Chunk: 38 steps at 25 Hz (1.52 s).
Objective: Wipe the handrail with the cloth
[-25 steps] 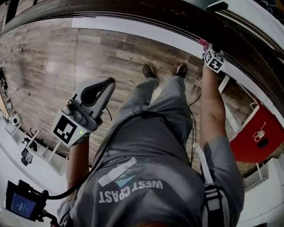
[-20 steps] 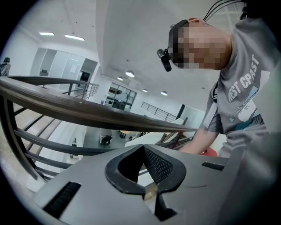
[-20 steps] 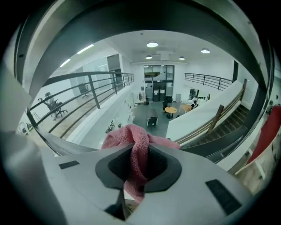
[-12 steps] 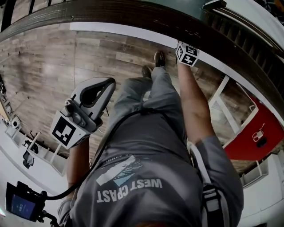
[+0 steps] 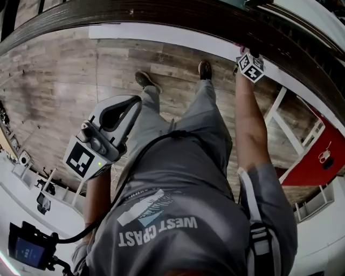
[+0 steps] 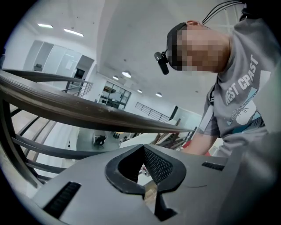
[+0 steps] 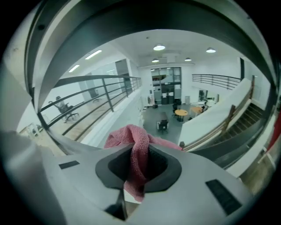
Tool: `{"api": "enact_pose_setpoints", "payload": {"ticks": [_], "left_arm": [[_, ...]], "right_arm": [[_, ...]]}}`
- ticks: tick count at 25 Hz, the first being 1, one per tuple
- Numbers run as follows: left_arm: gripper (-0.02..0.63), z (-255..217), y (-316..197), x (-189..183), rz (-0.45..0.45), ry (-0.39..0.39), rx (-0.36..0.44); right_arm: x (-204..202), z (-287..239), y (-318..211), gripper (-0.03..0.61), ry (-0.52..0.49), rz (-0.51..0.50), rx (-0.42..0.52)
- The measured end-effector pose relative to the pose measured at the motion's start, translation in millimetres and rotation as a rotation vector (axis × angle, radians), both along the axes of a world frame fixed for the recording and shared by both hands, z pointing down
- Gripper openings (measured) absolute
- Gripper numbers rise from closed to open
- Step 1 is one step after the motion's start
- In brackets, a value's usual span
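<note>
At the upper right of the head view, the right hand-held gripper [image 5: 247,58] has its jaws clamped on a bunched pink terry cloth [image 7: 137,151], held up at the dark, curved wooden handrail [image 5: 161,15]. The left hand-held gripper [image 5: 125,108] hangs at centre left over the grey-brown plank floor [image 5: 54,81], well apart from the rail, its jaws pressed together on nothing. The person's own outstretched right arm [image 5: 249,129] and grey-trousered legs [image 5: 199,124] cover the floor by the rail, and a red panel [image 5: 318,161] shows at the right edge.

Right gripper [image 5: 243,54] raised, clamped, left gripper [image 5: 131,103] low, closed
</note>
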<state>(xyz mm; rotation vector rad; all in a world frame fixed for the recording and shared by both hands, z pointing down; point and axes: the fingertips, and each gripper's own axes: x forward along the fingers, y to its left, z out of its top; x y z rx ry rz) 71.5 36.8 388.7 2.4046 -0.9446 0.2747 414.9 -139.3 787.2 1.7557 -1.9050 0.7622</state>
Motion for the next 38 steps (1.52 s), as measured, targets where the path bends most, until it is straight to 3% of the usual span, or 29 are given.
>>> {"api": "enact_pose_setpoints", "payload": {"ticks": [4,7,9,12,15,18,21,26,29,31,34,36,38], "left_arm": [[0.000,17.6,23.0,-94.2,0.041,-0.032,-0.012],[0.000,10.8,38.6,-165.6,0.017,-0.046,-0.005],[0.000,0.6,43.9,-209.9,-0.003,-0.063,0.008],[0.000,-11.8,46.8,-257.0,-0.059,-0.060,0.022],[0.000,-10.1,51.6,-263.4,-0.066,-0.055,0.005],[0.000,-8.7,39.3,-254.5,-0.048,-0.052,0.011],[0.000,-7.0,20.3,-254.6,-0.034,-0.043,0.024],[0.000,5.8,-14.9,-275.2,-0.015,-0.022,0.033],[0.000,9.8,-9.1,-297.4,0.026,-0.046,0.020],[0.000,10.1,-11.5,-334.6,0.021,-0.046,0.015],[0.000,5.4,-8.5,-405.2,0.013,-0.037,0.027],[-0.001,11.7,-0.8,-453.4,0.013,-0.048,0.025],[0.000,23.6,6.2,-497.6,0.001,-0.050,-0.001]], "right_arm": [[-180.3,5.8,-10.1,0.041,-0.086,-0.158,0.036],[-259.1,7.1,-14.0,0.041,-0.103,-0.184,0.014],[-270.1,6.8,-14.6,0.041,-0.086,-0.187,-0.025],[-238.0,8.1,-3.6,0.041,-0.009,-0.171,-0.113],[-184.5,10.6,12.3,0.041,0.018,-0.056,-0.153],[-174.2,8.9,9.2,0.041,0.047,-0.006,-0.136],[-233.6,10.5,-4.6,0.041,0.010,-0.058,-0.101],[-422.4,14.5,-35.1,0.041,-0.070,-0.349,-0.070],[-453.3,15.6,-44.1,0.041,-0.072,-0.383,-0.079],[-433.4,20.1,-46.0,0.041,-0.040,-0.321,-0.087],[-385.1,18.3,-36.8,0.041,0.053,-0.113,-0.091],[-391.9,19.1,-27.8,0.041,0.064,0.005,-0.085],[-435.8,25.2,-22.3,0.041,0.026,0.061,-0.056]]}}
